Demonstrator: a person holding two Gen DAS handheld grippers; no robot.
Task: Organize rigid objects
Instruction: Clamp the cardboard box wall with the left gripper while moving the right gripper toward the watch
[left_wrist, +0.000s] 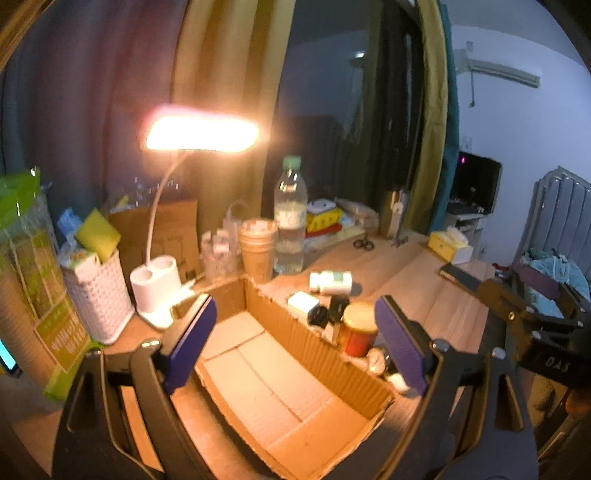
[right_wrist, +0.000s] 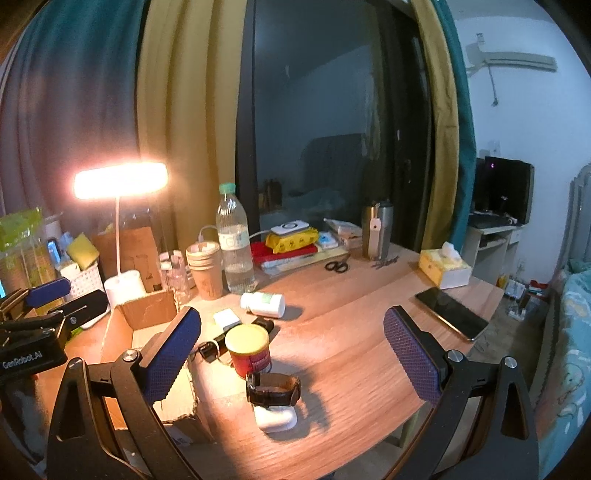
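Note:
My left gripper (left_wrist: 295, 339) hangs open over an open cardboard box (left_wrist: 314, 343) whose inside shows nothing but its flaps. Just right of the box stand a red can with a yellow lid (left_wrist: 360, 328), a watch (left_wrist: 376, 360), a small white box (left_wrist: 301, 302), a black item (left_wrist: 319, 317) and a white pill bottle (left_wrist: 330, 282) lying on its side. My right gripper (right_wrist: 291, 354) is open above the table, with the red can (right_wrist: 249, 350) and the watch (right_wrist: 273, 391) on its white stand (right_wrist: 275, 417) between its fingers but lower. The pill bottle (right_wrist: 263, 303) lies beyond.
At the back stand a lit desk lamp (right_wrist: 120, 181), a water bottle (right_wrist: 234, 243), stacked paper cups (right_wrist: 205, 269) and a metal flask (right_wrist: 376, 229). Scissors (right_wrist: 336, 266), a tissue box (right_wrist: 443, 267) and a phone (right_wrist: 450, 312) lie to the right. A white basket (left_wrist: 98, 295) stands left.

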